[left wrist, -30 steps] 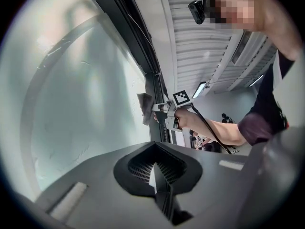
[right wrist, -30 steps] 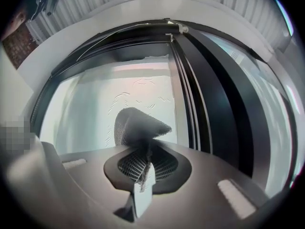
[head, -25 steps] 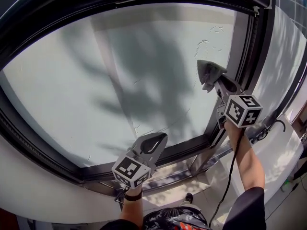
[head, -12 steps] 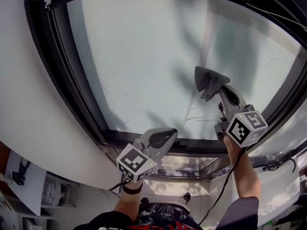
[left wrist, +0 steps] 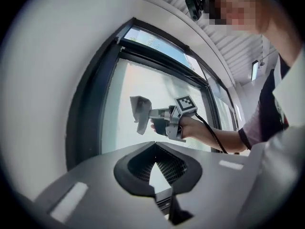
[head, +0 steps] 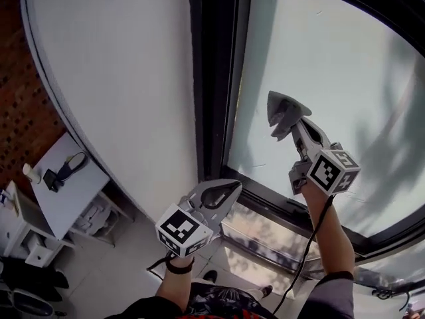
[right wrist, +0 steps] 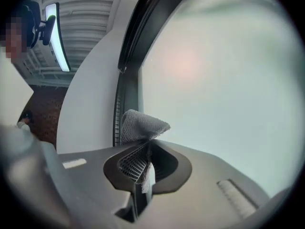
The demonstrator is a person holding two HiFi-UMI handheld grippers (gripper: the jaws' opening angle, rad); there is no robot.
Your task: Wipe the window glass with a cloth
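Head view: wipe looks under way, share of pane done can't be told.
right gripper [head: 294,119] fingers clamped on grey cloth [head: 280,110] at window glass [head: 345,72], just right of black window frame [head: 212,78]; left gripper [head: 232,186] fingers together, empty, below frame.

No words, brand names or numbers could be read anywhere. The only printed marks were black-and-white square patterns, one on the left marker cube [head: 180,230] of the left tool [head: 230,185] and one on the right marker cube [head: 334,170] of the right tool [head: 281,115] — coded blocks, not letters or digits (the right one showed again in the left gripper view, equally wordless). The things on the small white tabletop [head: 66,205] were too small to show any label.
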